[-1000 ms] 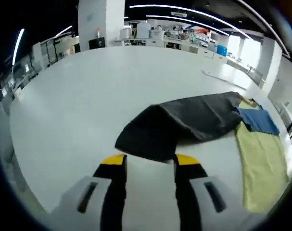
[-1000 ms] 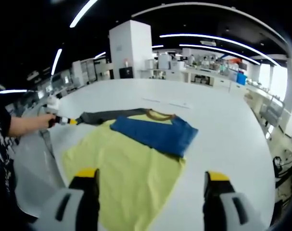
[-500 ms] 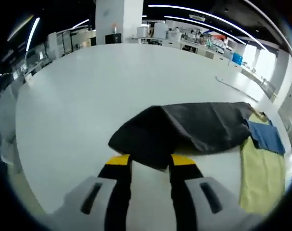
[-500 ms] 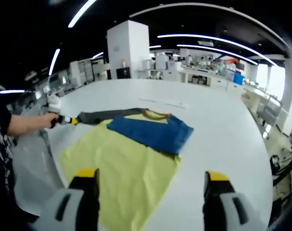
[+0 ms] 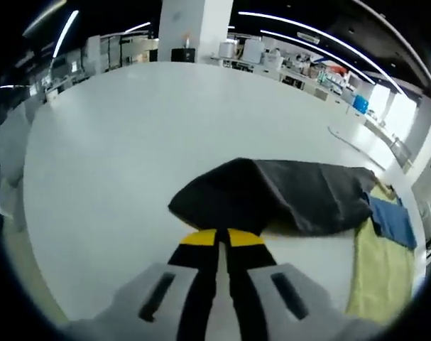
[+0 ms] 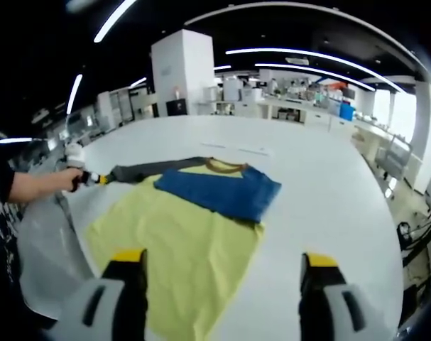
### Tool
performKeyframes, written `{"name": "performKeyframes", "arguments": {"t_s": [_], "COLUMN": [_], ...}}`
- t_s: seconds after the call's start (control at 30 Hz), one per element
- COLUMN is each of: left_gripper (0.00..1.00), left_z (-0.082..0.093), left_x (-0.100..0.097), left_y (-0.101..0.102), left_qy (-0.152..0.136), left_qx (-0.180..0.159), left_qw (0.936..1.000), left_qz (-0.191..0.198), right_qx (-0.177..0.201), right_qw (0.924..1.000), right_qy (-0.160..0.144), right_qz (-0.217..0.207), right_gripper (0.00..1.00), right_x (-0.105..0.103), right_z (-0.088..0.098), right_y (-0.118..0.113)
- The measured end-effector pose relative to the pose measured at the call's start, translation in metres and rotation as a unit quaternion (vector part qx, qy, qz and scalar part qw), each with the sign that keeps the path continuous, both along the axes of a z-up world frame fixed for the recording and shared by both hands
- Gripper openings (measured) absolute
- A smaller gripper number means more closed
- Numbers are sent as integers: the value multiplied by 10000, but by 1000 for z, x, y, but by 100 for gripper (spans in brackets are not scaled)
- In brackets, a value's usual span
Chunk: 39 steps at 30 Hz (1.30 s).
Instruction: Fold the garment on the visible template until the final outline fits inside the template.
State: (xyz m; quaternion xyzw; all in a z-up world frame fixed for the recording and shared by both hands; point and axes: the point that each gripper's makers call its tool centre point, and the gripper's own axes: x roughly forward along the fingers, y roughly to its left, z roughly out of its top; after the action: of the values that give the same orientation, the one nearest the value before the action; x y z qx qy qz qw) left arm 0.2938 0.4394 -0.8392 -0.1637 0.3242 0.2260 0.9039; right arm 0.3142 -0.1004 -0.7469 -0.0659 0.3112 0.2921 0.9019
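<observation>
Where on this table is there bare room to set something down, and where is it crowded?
Bare table lies beyond the blue sleeve and past the dark sleeve. Crowded: the yellow garment and the left gripper pinching the dark sleeve's end.

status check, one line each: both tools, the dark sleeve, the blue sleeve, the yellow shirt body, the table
left tool: shut on the dark sleeve's cuff end.
right tool: open, holding nothing, above the shirt.
dark sleeve: stretched out sideways, cuff end pinched.
blue sleeve: folded inward, lying flat across the shirt's chest.
yellow shirt body: spread flat, not yet folded lengthwise.
table: white, shirt lying on it.
</observation>
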Motion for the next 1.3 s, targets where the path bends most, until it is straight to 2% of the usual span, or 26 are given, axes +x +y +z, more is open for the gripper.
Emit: {"name": "performKeyframes", "arguments": {"t_s": [0.17,0.33,0.43,0.53,0.6,0.7,0.87,0.93,1.1,1.3], "left_gripper": [0,0,0,0,0,0,0,0,0,0], "left_z": [2,12,15,24,29,23,19,16,9,10], "left_x": [-2,-7,-8,-4,-1,7,10,12,14,14], "left_y": [2,19,32,43,45,58,63,68,72,79], "left_qy": [33,171,265,286,390,516,593,707,845,857], "left_qx": [-17,516,692,964,1199,1376,1417,1564,1683,1700], "left_qw": [10000,9976,9949,9906,9848,9779,9744,9689,9627,9612], "left_qz": [-81,-430,-678,-927,-1193,-1487,-1643,-1780,-1942,-1998], "right_qx": [-19,-43,-57,-88,-131,-74,-36,-47,-27,-90], "right_qw": [10000,10000,10000,10000,9998,9997,9995,9994,9995,9995], "right_qy": [1,-2,1,6,-53,-126,-166,-158,-138,-127], "right_qz": [-34,-46,-48,36,136,192,264,291,298,274], "right_gripper": [89,89,89,91,93,96,100,100,100,100], "right_x": [1,0,1,-1,-3,-3,-5,-6,-9,-11], "right_z": [0,-1,-1,-1,2,8,12,13,13,13], "right_y": [-1,-3,-4,-2,0,2,6,6,5,2]}}
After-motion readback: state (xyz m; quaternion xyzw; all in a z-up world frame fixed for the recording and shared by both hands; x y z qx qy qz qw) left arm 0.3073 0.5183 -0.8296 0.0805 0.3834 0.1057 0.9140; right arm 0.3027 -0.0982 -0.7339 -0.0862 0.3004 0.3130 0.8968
